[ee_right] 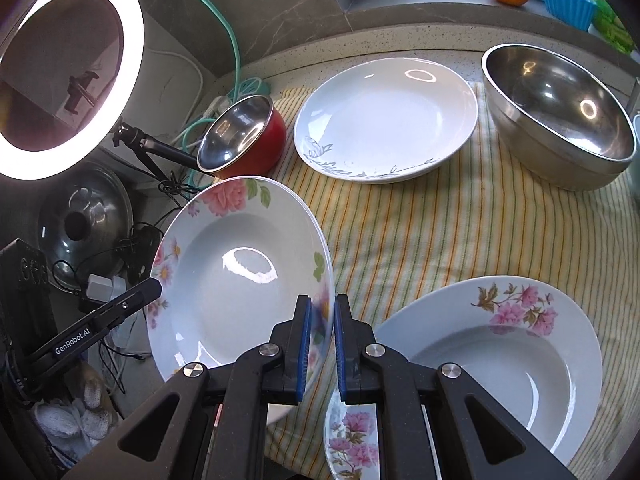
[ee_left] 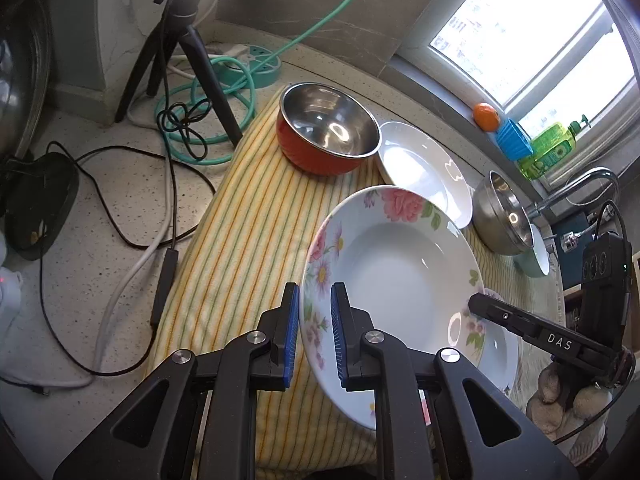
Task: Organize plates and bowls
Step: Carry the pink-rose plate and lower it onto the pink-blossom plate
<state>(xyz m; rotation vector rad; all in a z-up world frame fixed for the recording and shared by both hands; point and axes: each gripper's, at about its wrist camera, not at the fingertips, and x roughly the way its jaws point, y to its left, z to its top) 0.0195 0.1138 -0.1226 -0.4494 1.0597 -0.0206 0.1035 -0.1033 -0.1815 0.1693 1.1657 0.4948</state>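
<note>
A deep plate with pink flowers (ee_left: 392,272) hangs tilted above the striped cloth (ee_left: 248,220), gripped on two sides. My left gripper (ee_left: 316,320) is shut on its left rim. My right gripper (ee_right: 322,336) is shut on the opposite rim of that plate (ee_right: 240,280). Each gripper shows in the other's view: the right gripper (ee_left: 478,304), the left gripper (ee_right: 154,288). On the cloth lie a second flowered plate (ee_right: 500,352), part of another flowered plate (ee_right: 352,440), a white plate (ee_right: 384,116), a red bowl (ee_right: 244,136) and a steel bowl (ee_right: 560,116).
A tripod (ee_left: 180,52), a green cable (ee_left: 224,92) and black wires (ee_left: 120,200) crowd the counter left of the cloth. A ring light (ee_right: 72,72) and a pot lid (ee_right: 86,220) stand there too. An orange (ee_left: 486,117), a blue cup (ee_left: 514,140) and a green bottle (ee_left: 548,152) sit on the sill.
</note>
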